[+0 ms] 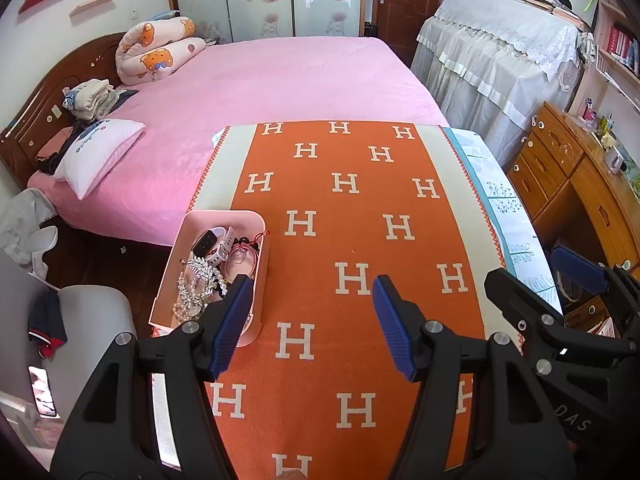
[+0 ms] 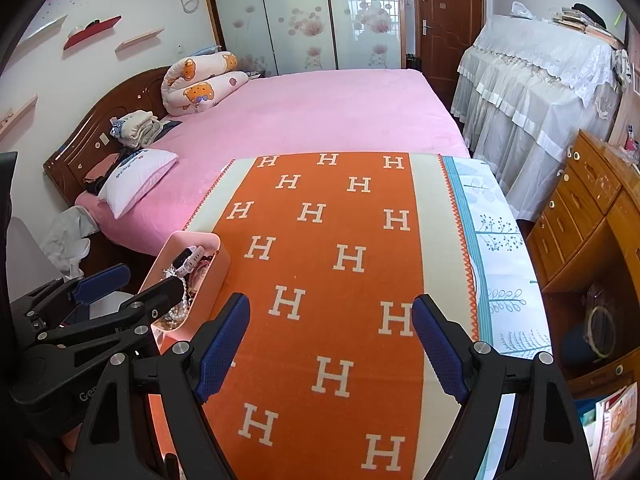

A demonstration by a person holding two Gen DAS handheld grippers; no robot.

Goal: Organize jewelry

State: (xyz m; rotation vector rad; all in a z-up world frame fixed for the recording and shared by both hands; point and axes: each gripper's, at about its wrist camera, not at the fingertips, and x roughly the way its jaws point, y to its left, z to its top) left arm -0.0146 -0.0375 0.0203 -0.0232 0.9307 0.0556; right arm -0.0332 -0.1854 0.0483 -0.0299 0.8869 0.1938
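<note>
A pink open box [image 1: 256, 224] stands at the left edge of the orange H-patterned cloth [image 1: 352, 216]. It holds a white-strap smartwatch [image 1: 212, 242], pearl and crystal jewelry [image 1: 198, 284] and a red cord bracelet [image 1: 250, 246]. My left gripper [image 1: 312, 292] is open and empty, low over the cloth just right of the box. The box also shows in the right wrist view [image 2: 216, 258]. My right gripper [image 2: 332, 312] is open and empty over the cloth's middle. The left gripper's fingers [image 2: 104, 278] show at that view's left, by the box.
The cloth covers a table with a blue-and-white leaf-print cover [image 1: 508, 204] at its right edge. A pink bed [image 1: 280, 84] lies beyond. A wooden dresser [image 1: 568, 176] stands right. A lace-covered cabinet [image 1: 500, 56] is at the back right. A grey chair [image 1: 96, 320] is left.
</note>
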